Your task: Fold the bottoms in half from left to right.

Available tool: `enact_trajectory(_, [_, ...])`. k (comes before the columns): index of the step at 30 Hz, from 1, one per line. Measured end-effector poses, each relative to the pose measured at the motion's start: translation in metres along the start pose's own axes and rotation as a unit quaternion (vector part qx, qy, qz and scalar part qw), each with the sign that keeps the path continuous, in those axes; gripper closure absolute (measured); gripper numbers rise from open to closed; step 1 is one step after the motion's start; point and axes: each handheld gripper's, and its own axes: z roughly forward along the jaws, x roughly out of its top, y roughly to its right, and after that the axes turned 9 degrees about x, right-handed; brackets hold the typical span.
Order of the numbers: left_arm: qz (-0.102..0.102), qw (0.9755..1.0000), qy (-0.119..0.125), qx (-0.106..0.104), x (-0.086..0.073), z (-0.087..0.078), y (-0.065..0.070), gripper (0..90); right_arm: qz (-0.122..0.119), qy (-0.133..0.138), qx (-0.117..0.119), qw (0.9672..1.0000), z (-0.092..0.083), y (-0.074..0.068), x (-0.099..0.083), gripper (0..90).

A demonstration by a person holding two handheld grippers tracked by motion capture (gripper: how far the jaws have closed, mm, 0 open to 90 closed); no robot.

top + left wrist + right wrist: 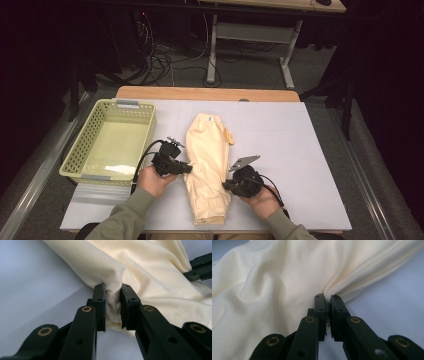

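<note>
A cream cloth garment (207, 167) lies folded lengthwise down the middle of the white table cover (290, 150). My left gripper (187, 168) pinches its left edge: in the left gripper view a thick bunch of the cloth (150, 272) sits squeezed between the two black pads at my left gripper (113, 293). My right gripper (226, 186) bites the garment's right edge. In the right gripper view the folds of the cloth (274, 285) run into the nearly closed jaws at my right gripper (328, 298). The other gripper's jaw tips (200, 268) show beyond the cloth.
A pale green plastic basket (80, 150) stands at the left of the table, with nothing in it. The table's wooden far edge (205, 93) shows beyond the cover. Cables and a desk frame (250, 45) lie on the floor behind.
</note>
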Motion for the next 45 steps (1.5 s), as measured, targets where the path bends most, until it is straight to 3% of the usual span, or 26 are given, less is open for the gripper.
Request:
enact_trajectory(7, [0.008,0.9999,-0.007,0.003,-0.001,-0.002,0.0,73.5,-0.013,-0.007,0.005,0.9999,0.0,-0.006,0.0,85.1])
enact_trajectory(11, [0.018,0.9997,-0.013,0.006,-0.003,-0.003,0.001,71.3,-0.017,-0.013,0.01,0.9997,0.0,-0.011,-0.001,78.6])
enact_trajectory(14, [0.029,0.9994,-0.015,0.012,-0.005,-0.005,0.003,65.5,-0.029,-0.023,0.011,0.9993,0.001,-0.019,-0.002,66.7])
enact_trajectory(20, [0.038,0.9992,-0.012,0.007,-0.011,-0.008,0.004,57.8,-0.034,-0.03,0.016,0.9988,0.0,-0.03,-0.006,70.3])
enact_trajectory(23, [0.031,0.9995,-0.003,0.003,-0.014,-0.008,0.003,57.5,-0.044,-0.031,0.01,0.9985,0.0,-0.036,-0.008,71.4])
enact_trajectory(27, [0.033,0.9993,0.008,0.013,-0.015,-0.01,0.006,55.3,-0.034,-0.015,0.022,0.999,-0.004,-0.028,-0.007,71.4])
enact_trajectory(33, [0.029,0.999,0.026,0.022,-0.016,-0.011,0.005,54.8,-0.024,0.014,0.015,0.9995,-0.014,-0.018,-0.003,70.6])
enact_trajectory(45, [0.024,0.9989,0.032,0.023,-0.016,-0.008,0.003,51.9,-0.018,0.048,-0.006,0.9987,-0.01,0.003,0.03,68.0])
